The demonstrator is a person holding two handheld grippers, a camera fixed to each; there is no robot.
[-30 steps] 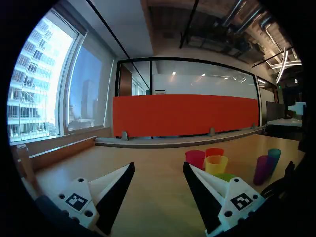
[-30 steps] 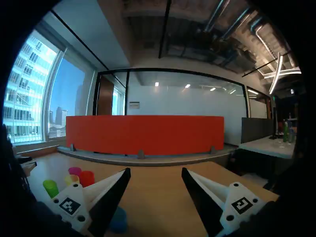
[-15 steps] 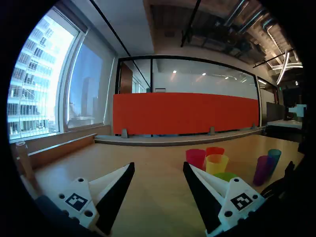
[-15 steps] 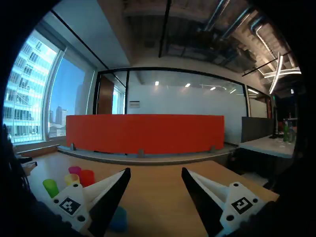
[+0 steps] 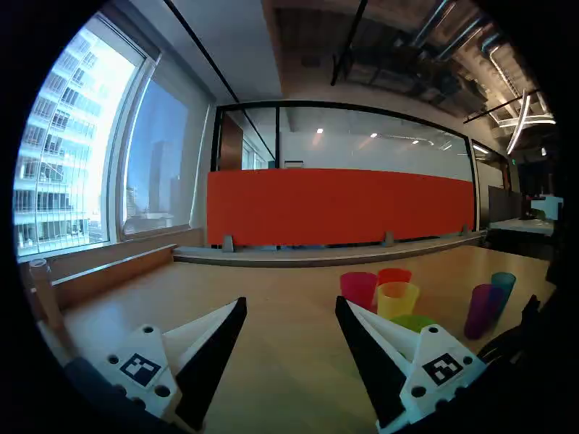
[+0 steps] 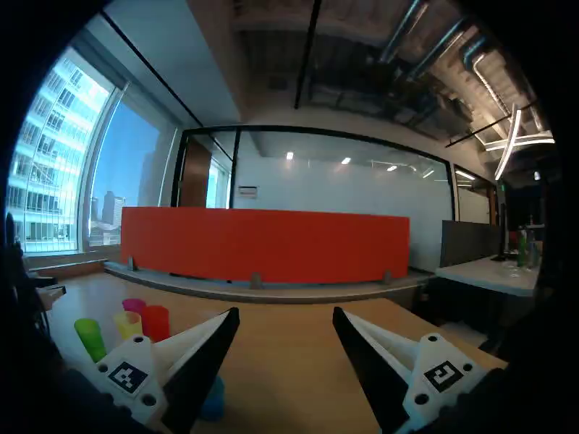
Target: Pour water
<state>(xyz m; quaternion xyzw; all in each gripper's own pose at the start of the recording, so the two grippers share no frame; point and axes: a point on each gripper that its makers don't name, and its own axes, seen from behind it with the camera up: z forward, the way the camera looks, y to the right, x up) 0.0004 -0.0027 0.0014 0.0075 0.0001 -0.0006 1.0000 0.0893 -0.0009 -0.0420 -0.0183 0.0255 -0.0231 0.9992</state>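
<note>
Several coloured plastic cups stand on a wooden table (image 5: 282, 325). In the left gripper view, a pink cup (image 5: 358, 288), a red cup (image 5: 394, 275), a yellow cup (image 5: 397, 300) and a green cup (image 5: 411, 322) cluster just right of my left gripper (image 5: 289, 318), which is open and empty. A purple cup (image 5: 480, 311) and a teal cup (image 5: 502, 287) stand farther right. In the right gripper view, my right gripper (image 6: 284, 329) is open and empty; green (image 6: 90, 338), yellow (image 6: 129, 324), pink (image 6: 134, 307) and red (image 6: 156, 322) cups stand to its left, and a blue cup (image 6: 212, 399) sits partly behind its left finger.
An orange partition (image 5: 336, 206) on a grey base closes the table's far edge. A wooden ledge (image 5: 108, 264) runs under the windows on the left. A wooden post (image 5: 45, 296) stands at the left gripper view's far left. Another desk (image 6: 492, 273) with bottles lies to the right.
The right gripper view has tilted slightly, so the cups sit a little lower and nearer in its picture. The left gripper has barely moved.
</note>
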